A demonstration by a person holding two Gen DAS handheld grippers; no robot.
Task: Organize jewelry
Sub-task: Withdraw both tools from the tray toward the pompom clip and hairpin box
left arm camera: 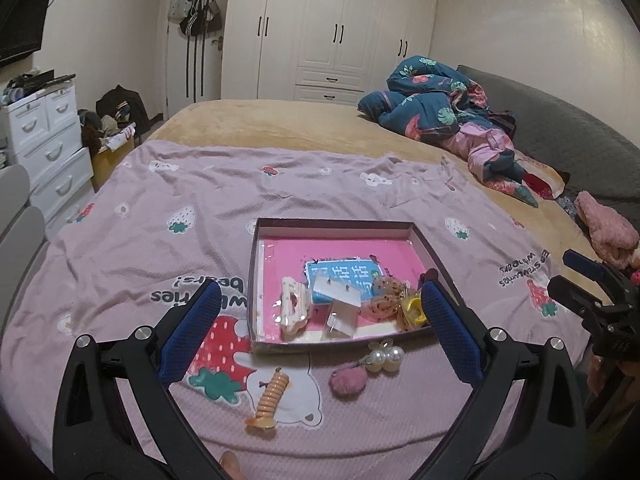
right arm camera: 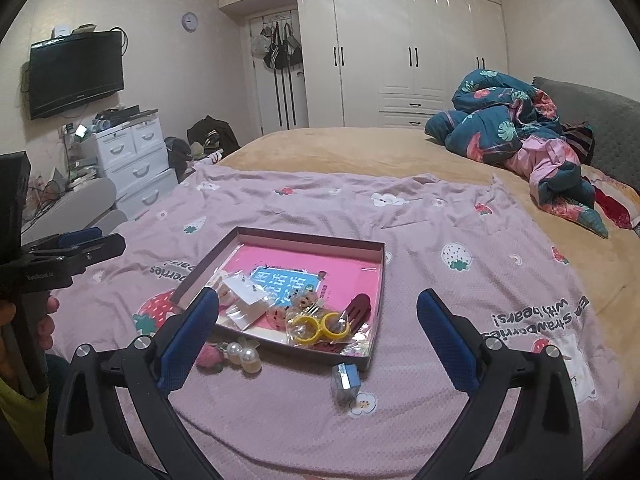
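A shallow dark box (left arm camera: 434, 252) (right arm camera: 380, 268) with a pink lining lies on the bed. It holds a cream hair claw (left arm camera: 294, 306), earring cards (left arm camera: 338, 288) (right arm camera: 248, 300), a yellow ring toy (left arm camera: 414, 308) (right arm camera: 318, 326) and a dark red clip (right arm camera: 358, 308). In front of the box lie an orange spiral hair tie (left arm camera: 270, 398), a pink pompom with pearls (left arm camera: 362, 368) (right arm camera: 236, 354) and a small silver-blue box (right arm camera: 346, 380). My left gripper (left arm camera: 320, 328) is open and empty above these. My right gripper (right arm camera: 318, 330) is open and empty near the box.
The pink strawberry-print sheet (left arm camera: 200, 200) (right arm camera: 440, 220) covers a tan bed. A bundled blue quilt (left arm camera: 436, 100) (right arm camera: 508, 120) lies at the far right. White drawers (left arm camera: 44, 140) (right arm camera: 132, 156) stand left of the bed. The other gripper shows at each view's edge (left arm camera: 600, 296) (right arm camera: 60, 256).
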